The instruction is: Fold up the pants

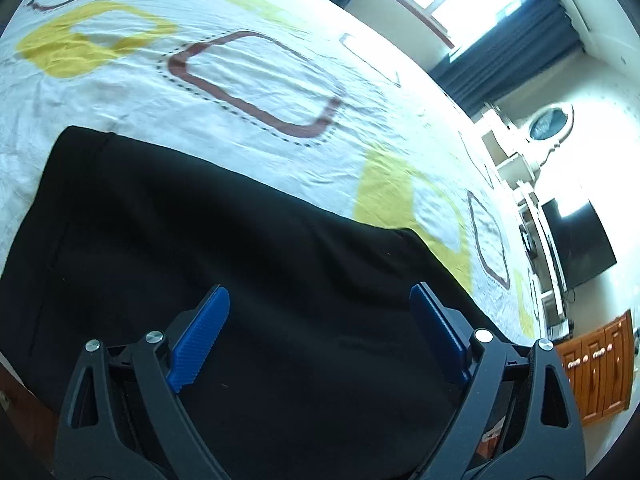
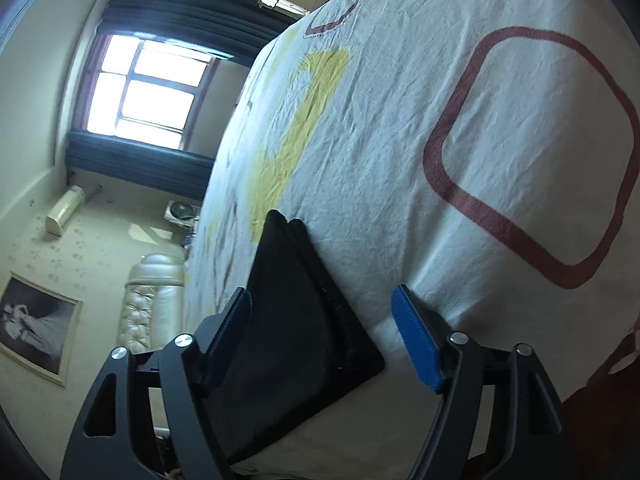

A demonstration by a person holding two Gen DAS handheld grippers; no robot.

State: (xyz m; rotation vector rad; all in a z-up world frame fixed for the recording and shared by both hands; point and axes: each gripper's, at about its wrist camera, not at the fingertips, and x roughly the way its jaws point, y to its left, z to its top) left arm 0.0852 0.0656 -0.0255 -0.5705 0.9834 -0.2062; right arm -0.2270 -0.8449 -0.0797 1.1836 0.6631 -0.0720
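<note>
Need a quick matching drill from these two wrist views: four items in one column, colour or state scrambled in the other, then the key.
Items:
1. pants
2. bedsheet
3. left gripper
4. curtains

Descriptions:
A. white with yellow and maroon shapes
B. jaws open, nothing between the pads
C. black, lying flat on the bed
D. dark blue, beside the window

Pairs: 1-C, 2-A, 3-B, 4-D

A bedroom: patterned bed (image 1: 248, 80), curtained window (image 2: 148, 88).

The pants (image 1: 224, 264) lie on the bed (image 1: 280, 80), near its edge, below both grippers' spread jaws.
</note>
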